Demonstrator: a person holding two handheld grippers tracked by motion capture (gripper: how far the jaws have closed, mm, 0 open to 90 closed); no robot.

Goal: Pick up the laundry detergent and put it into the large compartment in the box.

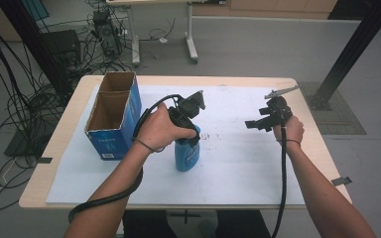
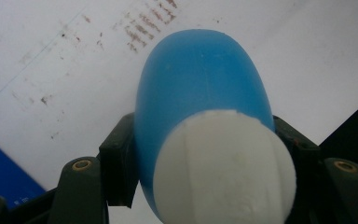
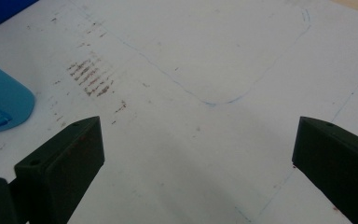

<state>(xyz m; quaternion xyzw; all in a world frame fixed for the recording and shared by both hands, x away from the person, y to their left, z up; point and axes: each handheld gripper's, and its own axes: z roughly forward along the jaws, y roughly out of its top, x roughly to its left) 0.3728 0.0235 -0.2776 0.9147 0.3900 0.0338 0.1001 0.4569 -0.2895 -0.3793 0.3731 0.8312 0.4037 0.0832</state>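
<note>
- Blue plastic bottle w/ white round cap (image 2: 205, 102) stands upright on the white paper sheet (image 1: 238, 163), clamped between the jaws of the left gripper (image 1: 191, 130) from above, near the cap, prob. for a lift.
- Open blue cardboard box (image 1: 115, 116) sits beside that gripper's outer side, a likely drop spot.
- Right gripper (image 1: 259, 124) hovers well apart, jaws wide, nothing between them; looks on standby.

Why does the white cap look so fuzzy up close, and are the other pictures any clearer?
In the left gripper view the bottle's white cap sits too near the lens, so it blurs; the blue bottle behind is soft too. The right gripper view shows the paper sheet fairly sharp. The high view is evenly lit, with soft shadows.
</note>
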